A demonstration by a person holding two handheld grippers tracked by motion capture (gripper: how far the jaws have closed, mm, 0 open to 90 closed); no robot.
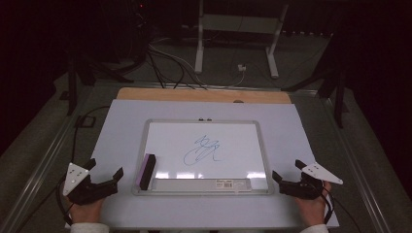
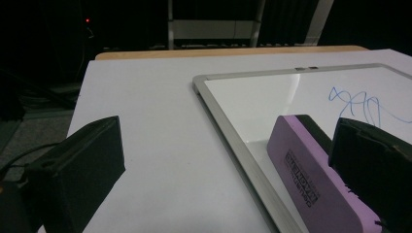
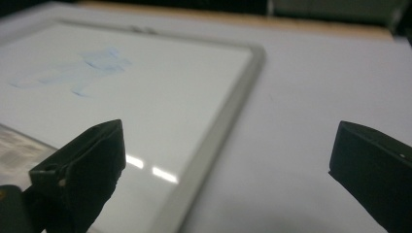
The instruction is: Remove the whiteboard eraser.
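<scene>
A whiteboard [image 1: 150, 124] with a grey frame lies flat on the white tabletop, a blue scribble [image 1: 203, 148] near its middle. A purple eraser with a black back [image 1: 146, 171] stands on its long edge at the board's left side, lower corner. My left gripper [image 1: 105, 170] rests at the table's near left, open, just left of the eraser; in the left gripper view the eraser [image 2: 311, 177] lies beside the right jaw, with bare table between the jaws. My right gripper [image 1: 287, 170] sits open at the near right, beside the board's right frame [image 3: 218, 131].
The white tabletop [image 1: 121, 121] has a wooden strip [image 1: 204, 95] along its far edge. Beyond it stand a metal stand's legs [image 1: 199, 43] and cables on the dark floor. Cables trail from both grippers.
</scene>
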